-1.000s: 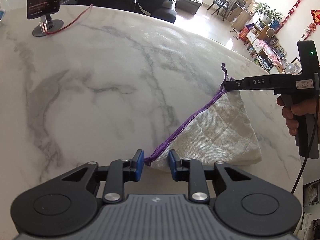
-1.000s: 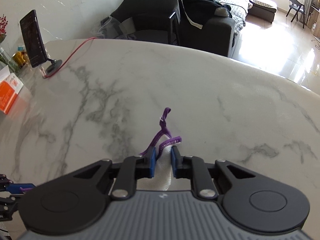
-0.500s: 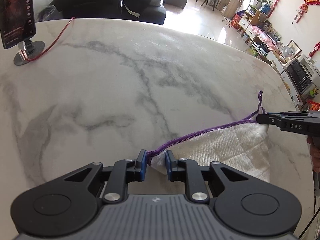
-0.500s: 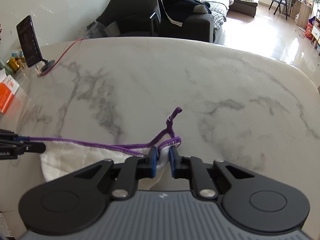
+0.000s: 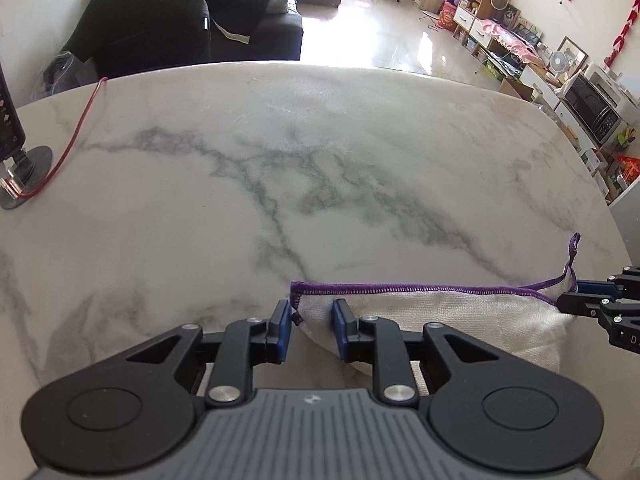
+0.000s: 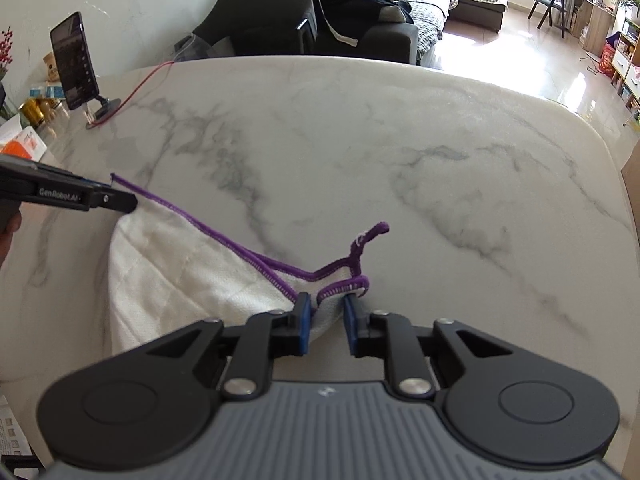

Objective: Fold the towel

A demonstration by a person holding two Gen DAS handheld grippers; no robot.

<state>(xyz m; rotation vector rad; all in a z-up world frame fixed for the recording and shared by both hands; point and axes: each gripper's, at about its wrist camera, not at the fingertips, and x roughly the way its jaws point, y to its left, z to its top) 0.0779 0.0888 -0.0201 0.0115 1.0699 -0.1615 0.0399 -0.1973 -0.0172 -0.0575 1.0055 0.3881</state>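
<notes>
A white quilted towel point(image 5: 432, 312) with a purple stitched edge hangs stretched between my two grippers above the marble table point(image 5: 280, 160). My left gripper point(image 5: 310, 320) has its jaws parted around the towel's left corner, which still sits between them. My right gripper point(image 6: 325, 312) also has its jaws slightly parted around the right corner, where a purple loop point(image 6: 370, 236) sticks up. The towel point(image 6: 180, 264) sags below its taut top edge. Each gripper shows in the other's view: the right one point(image 5: 600, 304) and the left one point(image 6: 80, 196).
A phone on a round stand point(image 6: 76, 68) with a red cable point(image 5: 76, 136) stands at the table's far left. An orange box point(image 6: 24, 148) lies at the left edge. A dark chair and sofa point(image 5: 160, 20) stand beyond the far edge.
Both grippers have moved apart and spread the towel's purple edge out straight and level. Both pairs of jaws have widened compared with half a second ago.
</notes>
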